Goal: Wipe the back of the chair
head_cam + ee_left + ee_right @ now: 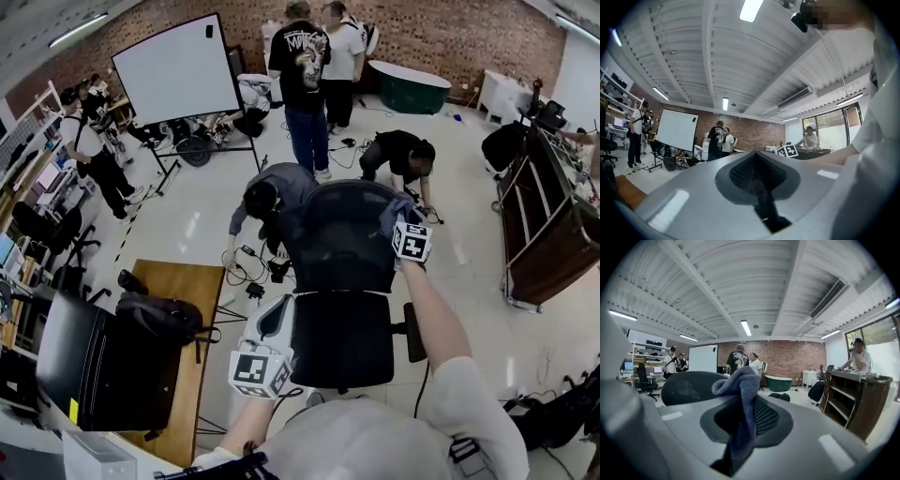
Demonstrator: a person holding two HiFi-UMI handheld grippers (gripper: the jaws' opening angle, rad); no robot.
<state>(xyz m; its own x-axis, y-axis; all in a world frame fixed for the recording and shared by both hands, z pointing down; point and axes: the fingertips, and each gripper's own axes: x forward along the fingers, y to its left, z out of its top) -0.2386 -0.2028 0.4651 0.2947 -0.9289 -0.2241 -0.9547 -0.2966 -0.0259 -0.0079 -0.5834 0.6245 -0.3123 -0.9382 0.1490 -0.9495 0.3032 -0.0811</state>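
A black office chair stands in the middle of the head view, its mesh back [339, 236] facing away from me and its seat [342, 339] nearest me. My right gripper [401, 216] is at the top right edge of the back, shut on a blue-grey cloth [396, 206]. In the right gripper view the cloth [740, 385] hangs from the right gripper [743, 404], with the mesh back [686, 386] to the left. My left gripper [275, 317] points up beside the chair's left armrest. The left gripper [757, 176] is shut, with nothing in it.
A wooden table [183, 291] at the left holds a black bag [155, 319]. Two people [272, 192] crouch just behind the chair, and others stand further back. A whiteboard [176, 70] is at the far left and a brown shelf cart [544, 225] at the right.
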